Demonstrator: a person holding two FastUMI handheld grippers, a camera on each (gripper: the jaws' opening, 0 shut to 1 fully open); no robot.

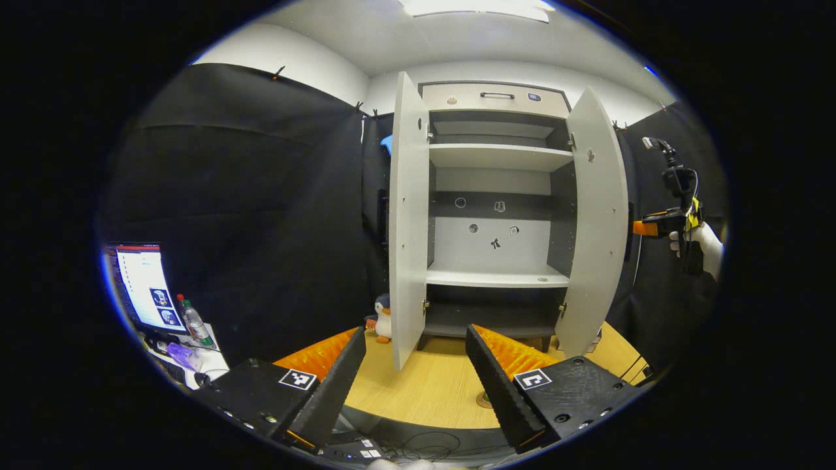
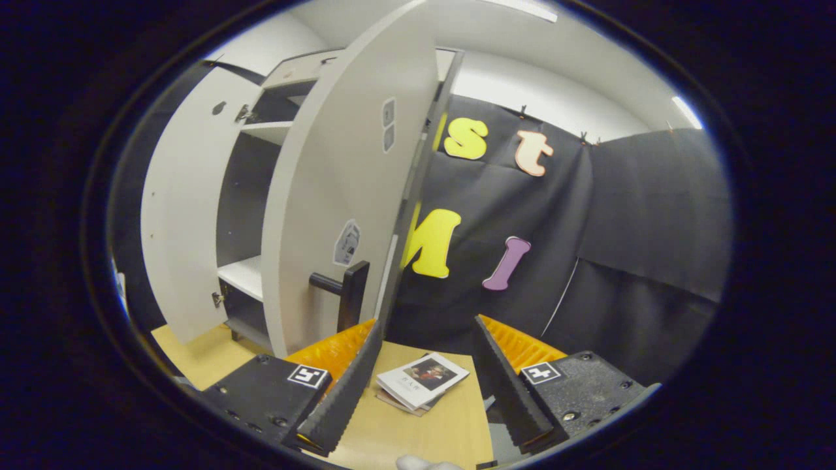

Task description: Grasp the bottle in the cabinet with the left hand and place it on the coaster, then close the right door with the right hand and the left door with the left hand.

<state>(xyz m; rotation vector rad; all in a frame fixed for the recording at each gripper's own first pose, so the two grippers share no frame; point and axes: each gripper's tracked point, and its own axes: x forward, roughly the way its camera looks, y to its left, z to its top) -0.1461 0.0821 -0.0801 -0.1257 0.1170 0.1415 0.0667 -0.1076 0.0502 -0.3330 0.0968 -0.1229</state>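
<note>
Cabinet [image 1: 496, 196] on desk [image 1: 431, 385], both doors swung wide; shelves bare, bottle not seen inside.
Left tongs [image 1: 413, 385] gaping, empty, held back facing the opening.
Right tongs [image 2: 424, 385] gaping, empty, beside right door [image 2: 339, 196] near handle [image 2: 343, 290], likely placed to push it shut.

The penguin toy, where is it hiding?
In the left gripper view, the penguin toy stands on the wooden table, low down just left of the cabinet's open left door.
</note>
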